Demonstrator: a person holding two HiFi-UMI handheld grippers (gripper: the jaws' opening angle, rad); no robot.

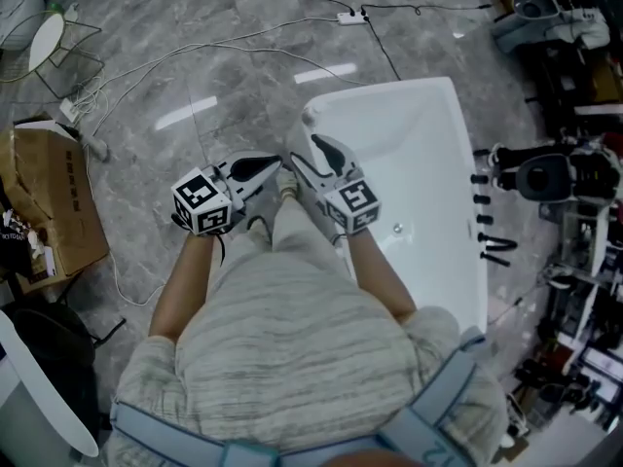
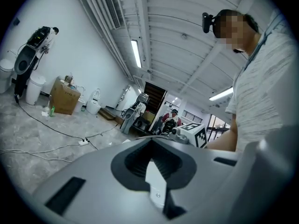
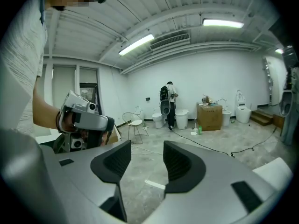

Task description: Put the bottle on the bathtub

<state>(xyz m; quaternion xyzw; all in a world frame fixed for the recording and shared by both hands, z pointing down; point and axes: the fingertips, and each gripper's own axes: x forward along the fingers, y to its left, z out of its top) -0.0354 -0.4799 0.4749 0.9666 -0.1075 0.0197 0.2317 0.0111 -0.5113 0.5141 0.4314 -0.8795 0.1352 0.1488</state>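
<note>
Grey marble floor and white bathtub lie below. My left claw is clenched on nothing and my right claw is spread and empty. Both hover clear, probably idle, and I see no bottle.

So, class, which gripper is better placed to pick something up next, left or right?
Probably the right gripper: its jaws stand apart and empty, and it sits beside the bathtub. The left gripper is shut.
</note>
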